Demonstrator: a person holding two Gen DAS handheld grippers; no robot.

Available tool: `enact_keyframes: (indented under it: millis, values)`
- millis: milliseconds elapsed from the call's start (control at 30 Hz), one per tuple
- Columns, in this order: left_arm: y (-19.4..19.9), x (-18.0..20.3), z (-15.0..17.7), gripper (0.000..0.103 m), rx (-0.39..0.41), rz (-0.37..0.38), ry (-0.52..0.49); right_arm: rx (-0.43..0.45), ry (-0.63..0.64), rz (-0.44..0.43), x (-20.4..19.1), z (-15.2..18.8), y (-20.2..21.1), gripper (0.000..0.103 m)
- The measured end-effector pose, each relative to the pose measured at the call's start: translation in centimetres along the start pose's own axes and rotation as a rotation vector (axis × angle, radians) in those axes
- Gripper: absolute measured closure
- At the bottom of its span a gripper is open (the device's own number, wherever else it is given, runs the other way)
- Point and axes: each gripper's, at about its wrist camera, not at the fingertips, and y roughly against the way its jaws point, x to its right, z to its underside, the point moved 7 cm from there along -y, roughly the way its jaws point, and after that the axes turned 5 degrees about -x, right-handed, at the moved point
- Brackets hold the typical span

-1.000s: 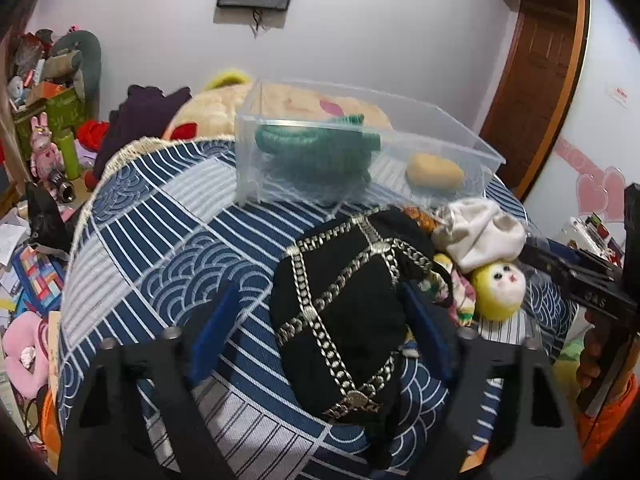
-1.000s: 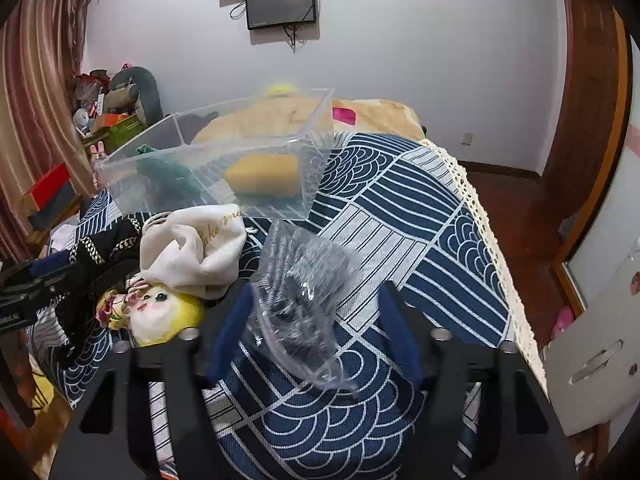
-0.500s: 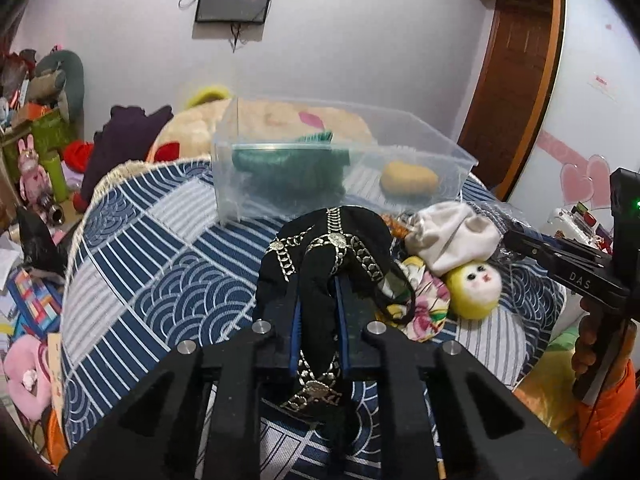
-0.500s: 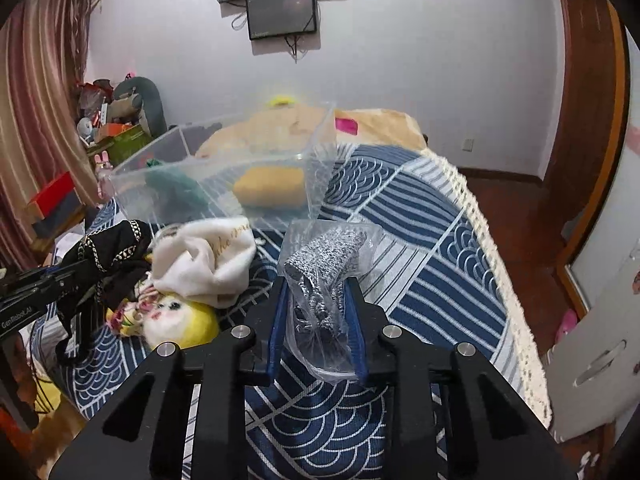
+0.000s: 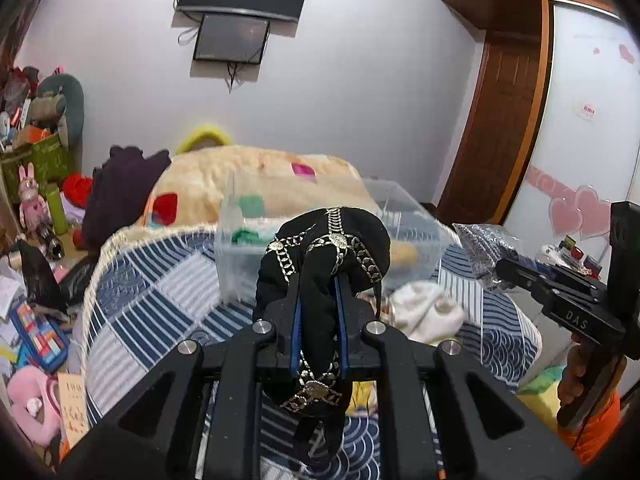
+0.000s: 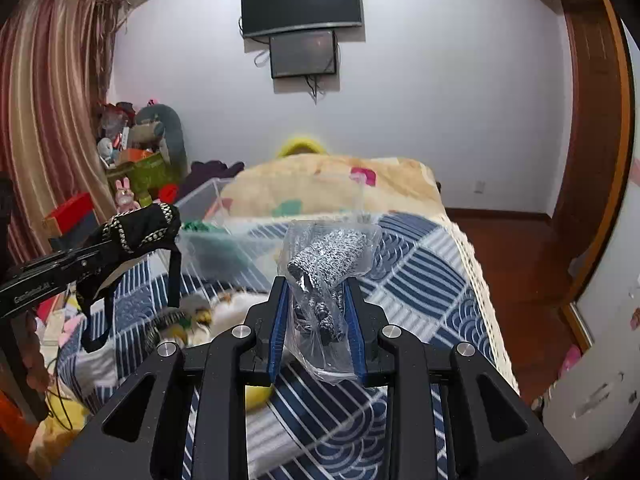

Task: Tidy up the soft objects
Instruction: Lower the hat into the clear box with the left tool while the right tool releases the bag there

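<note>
My left gripper (image 5: 318,300) is shut on a black hat with silver chains (image 5: 324,248) and holds it above the bed; the hat also shows in the right wrist view (image 6: 136,232). My right gripper (image 6: 316,300) is shut on a clear plastic bag holding a grey knit item (image 6: 326,264), lifted off the bed; the bag also shows in the left wrist view (image 5: 480,244). A clear plastic bin (image 5: 404,216) stands ahead on the bed with a green item (image 5: 248,220) inside. A white cloth (image 5: 424,312) lies on the bed below.
The bed has a blue patterned cover (image 6: 420,280) and a beige quilt (image 5: 248,176) behind the bin. A yellow doll head (image 6: 258,396) lies under my right gripper. Clutter and toys (image 5: 36,216) stand at the left. A wooden door (image 5: 504,128) is at the right.
Both grippers have risen, lifting the hat and the bag off the bed towards the bin. One second ago both were open around their items; they have shut on them.
</note>
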Motion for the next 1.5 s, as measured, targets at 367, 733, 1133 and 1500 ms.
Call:
enact_keyframes:
  millis: [367, 733, 1133, 1500]
  values:
    - [0.0, -1.3, -5.3, 0.089, 0.138, -0.099, -0.018, 0.059, 0.026, -0.036, -1.4, -5.0, -1.4, 0.078]
    - [-4.7, -2.7, -6.5, 0.089, 0.056, -0.114, -0.002, 0.008, 0.079, -0.052, -3.5, -7.3, -5.5, 0.078]
    - [-9.8, -3.0, -5.4, 0.089, -0.096, -0.127, -0.03, -0.147, 0.186, -0.004, -5.5, -5.8, -10.9, 0.078]
    - [-11.2, -2.4, -4.7, 0.087, -0.167, -0.13, -0.065, -0.254, 0.215, -0.041, -6.0, -4.6, -12.9, 0.076]
